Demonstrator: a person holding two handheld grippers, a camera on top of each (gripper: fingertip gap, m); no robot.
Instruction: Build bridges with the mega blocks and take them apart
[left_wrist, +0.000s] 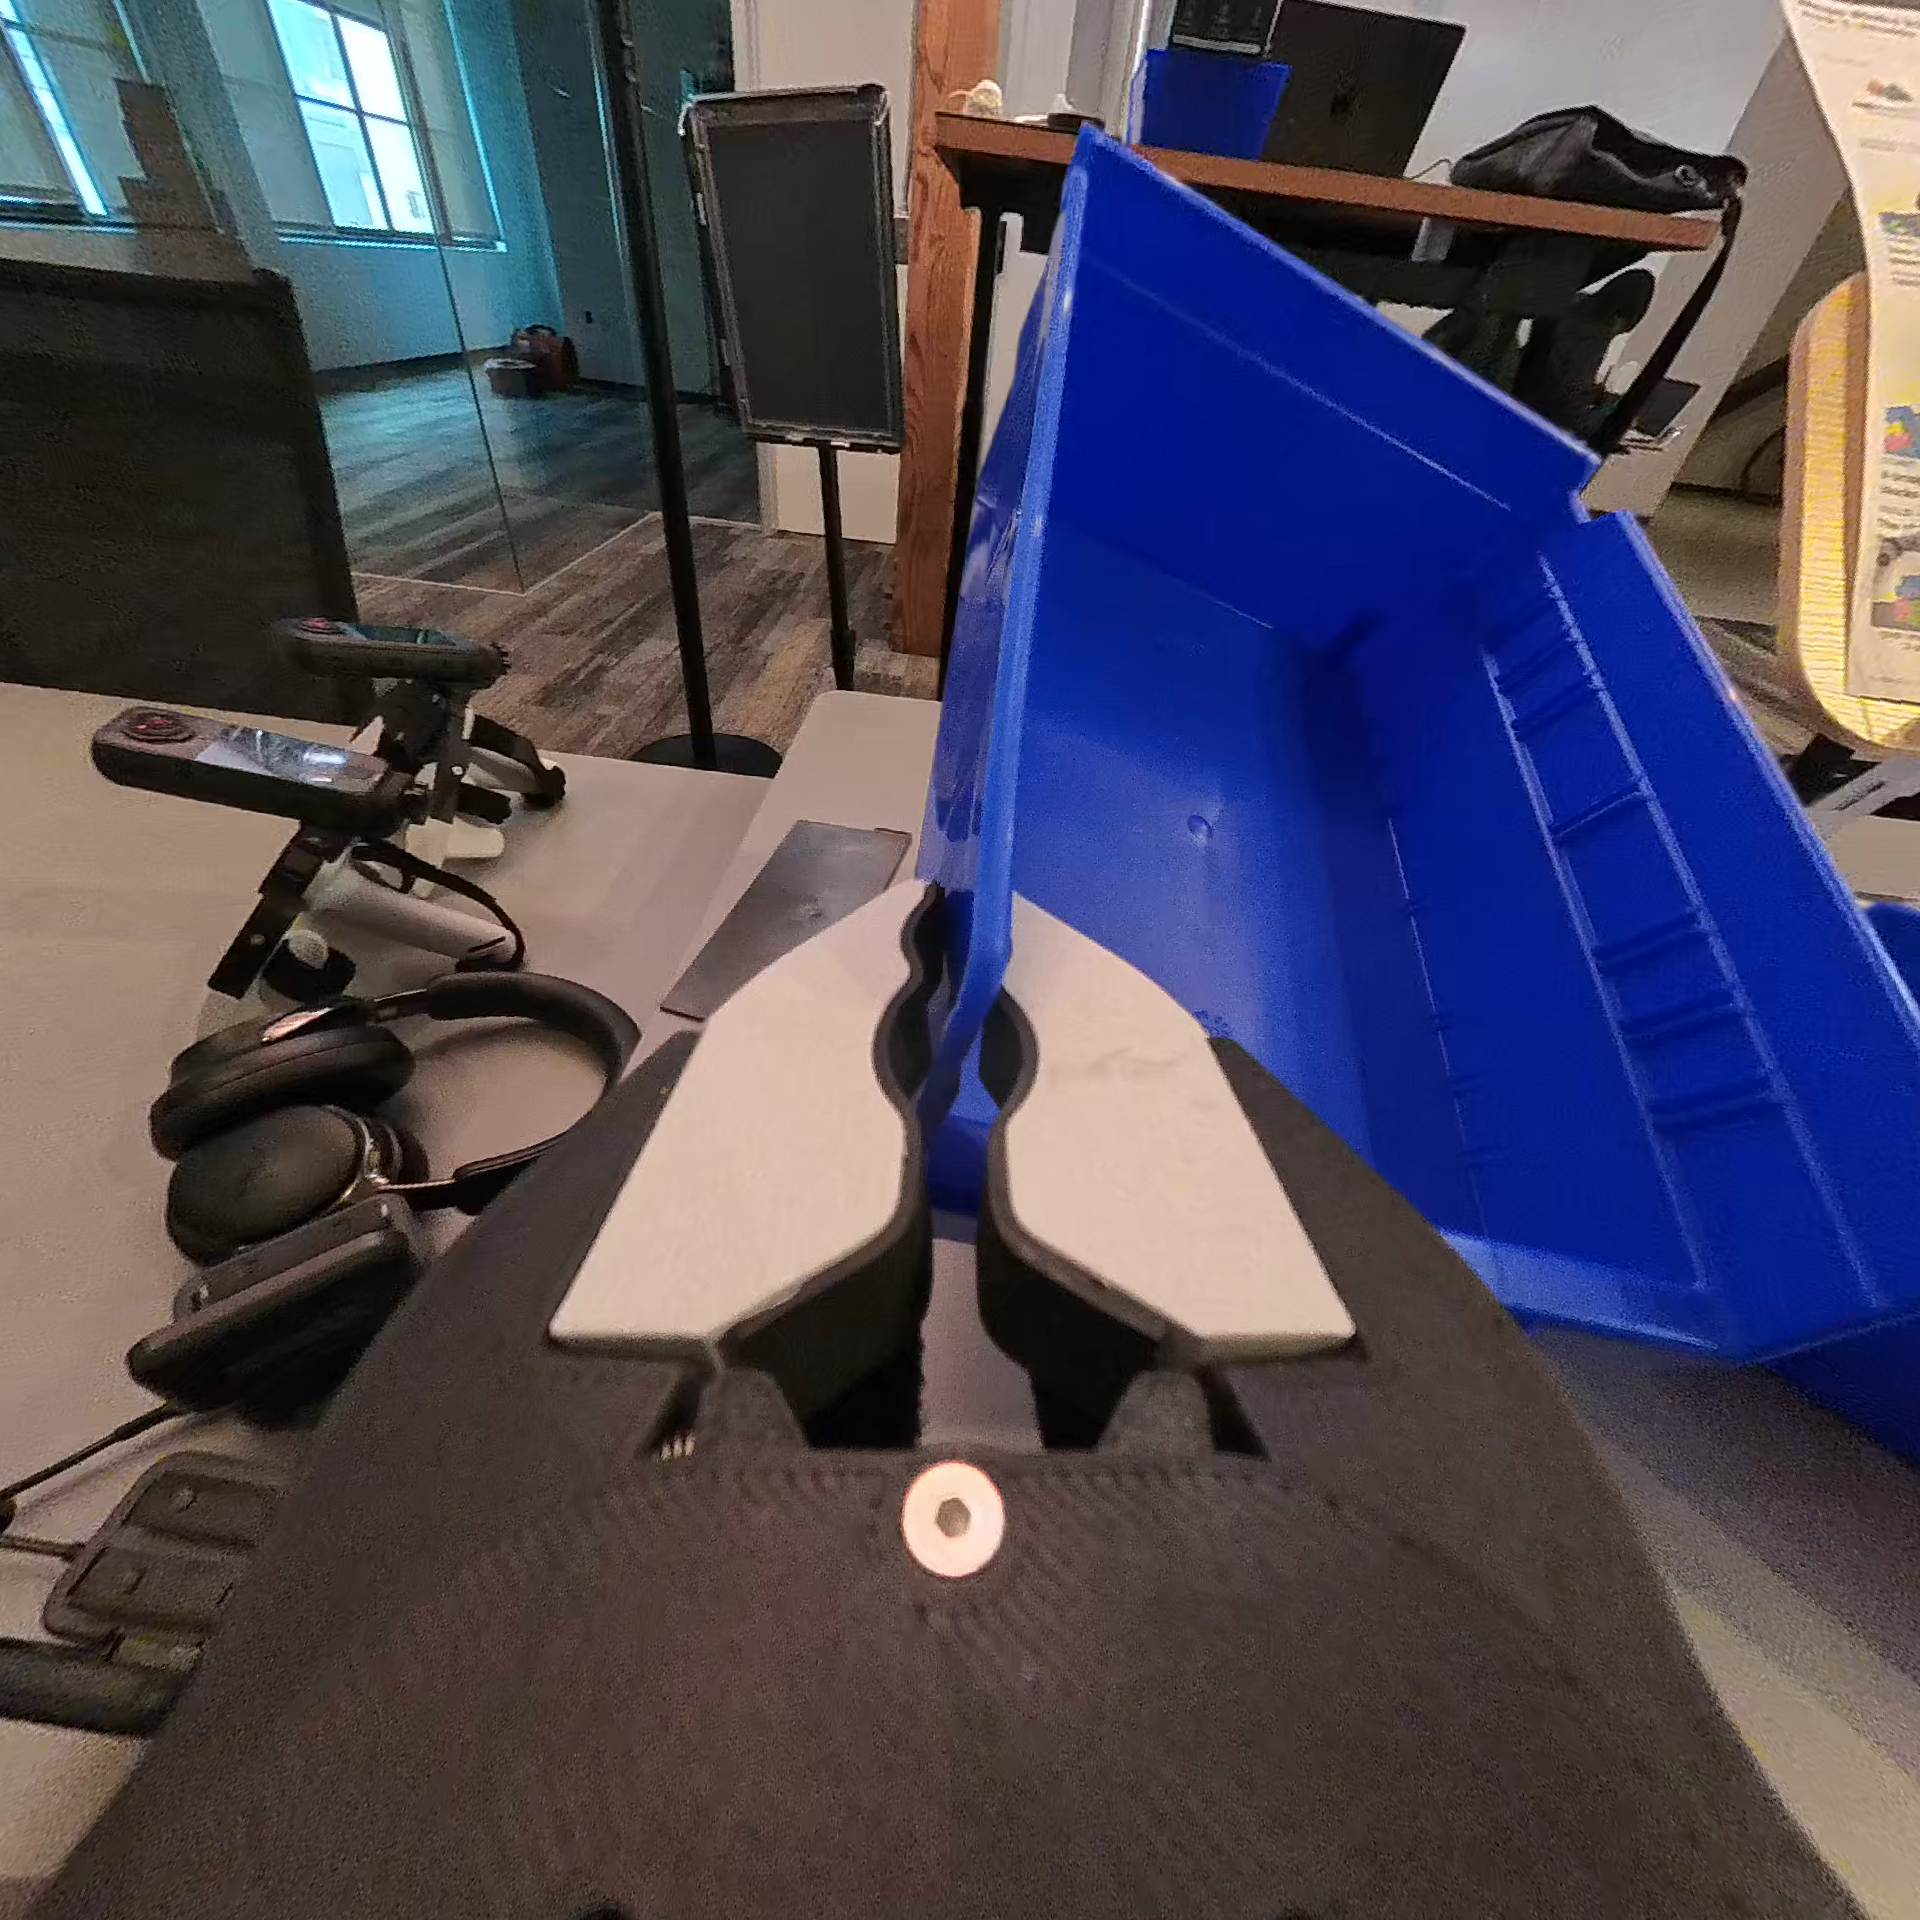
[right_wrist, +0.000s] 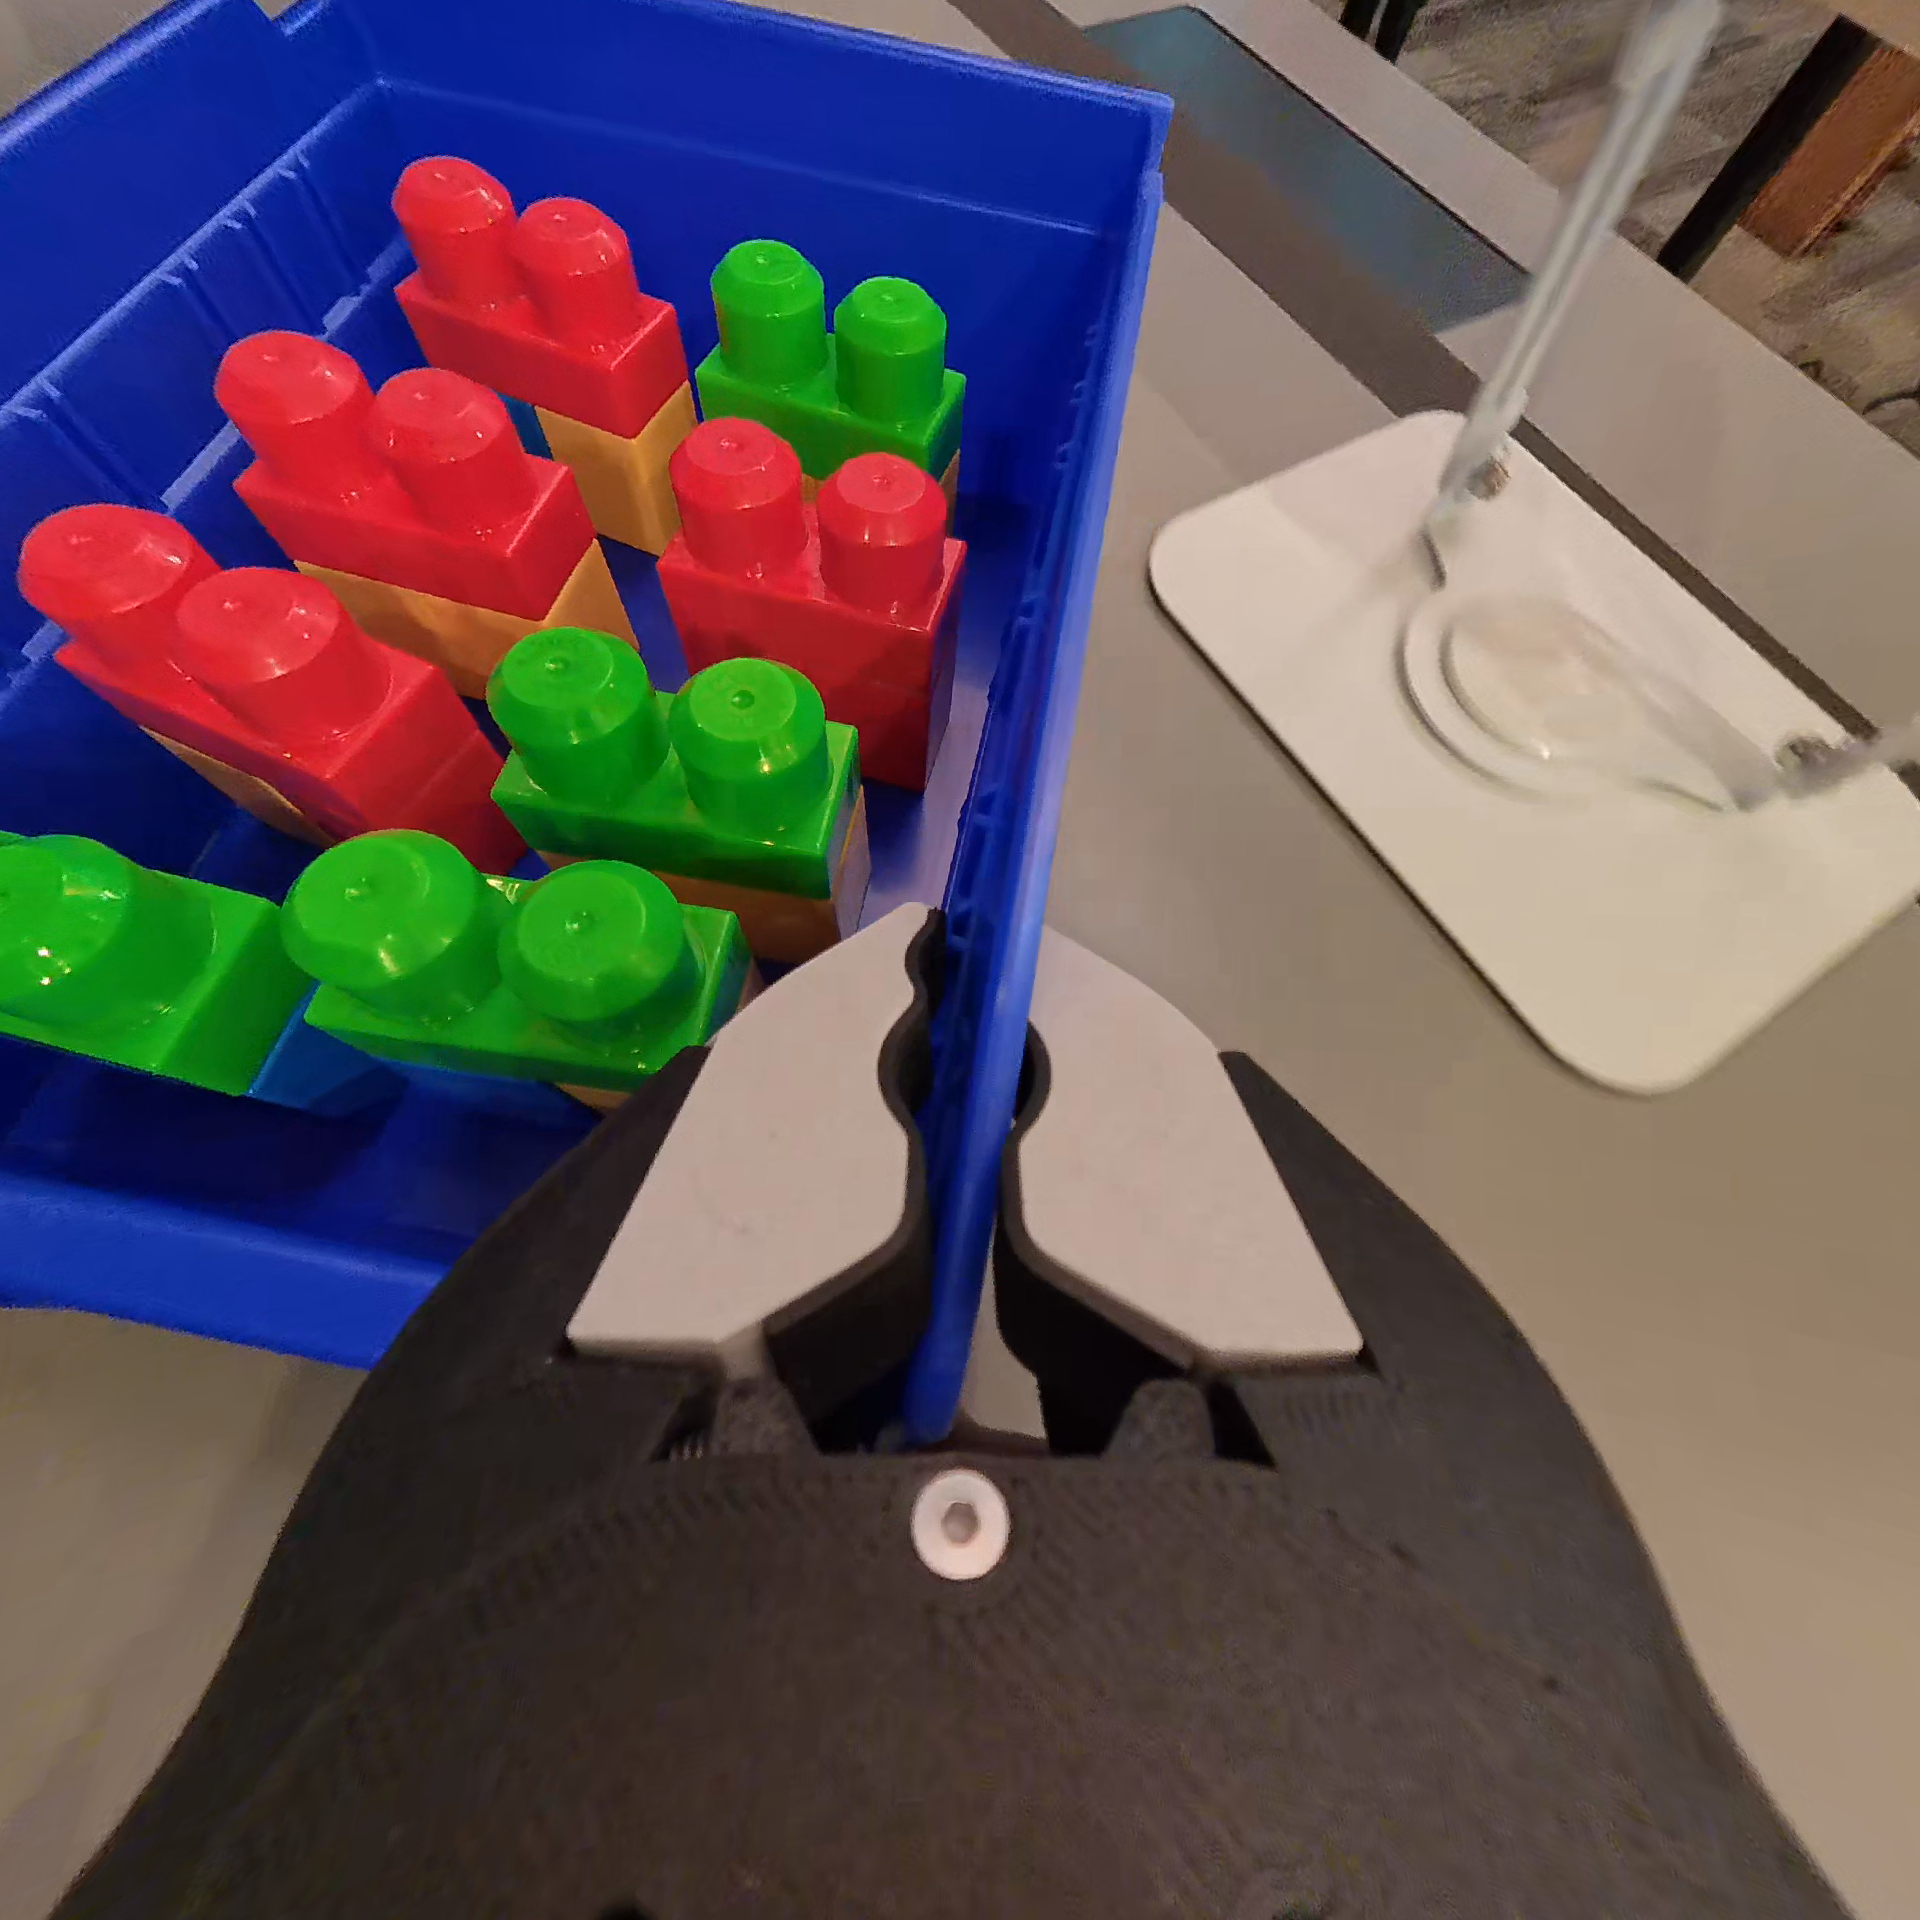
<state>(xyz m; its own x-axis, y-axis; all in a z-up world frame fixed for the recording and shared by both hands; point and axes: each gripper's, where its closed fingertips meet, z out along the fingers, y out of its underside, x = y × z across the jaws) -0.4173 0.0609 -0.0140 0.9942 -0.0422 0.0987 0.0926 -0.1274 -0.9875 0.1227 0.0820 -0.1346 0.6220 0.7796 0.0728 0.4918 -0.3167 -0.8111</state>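
Left wrist view: left hand-held gripper (left_wrist: 961, 935) is clamped on the rim of a blue bin (left_wrist: 1299, 727), one finger outside the wall, one inside; the bin is tilted, its open inside facing the camera, with no blocks visible in the part shown. Headphones (left_wrist: 343, 1101) and handheld cameras on stands (left_wrist: 270, 769) sit on the table (left_wrist: 104, 935) well to the left. Right wrist view: right hand-held gripper (right_wrist: 971, 945) is clamped on the side wall of a blue bin (right_wrist: 1049, 623), wall running straight between the fingers. Mega blocks sit inside, left of the gripper: green blocks (right_wrist: 665, 748) just beside the left finger, red blocks (right_wrist: 416, 488) farther in, most stacked on orange or blue ones. White stand base (right_wrist: 1558, 831) lies on the table to the right, apart from the bin.
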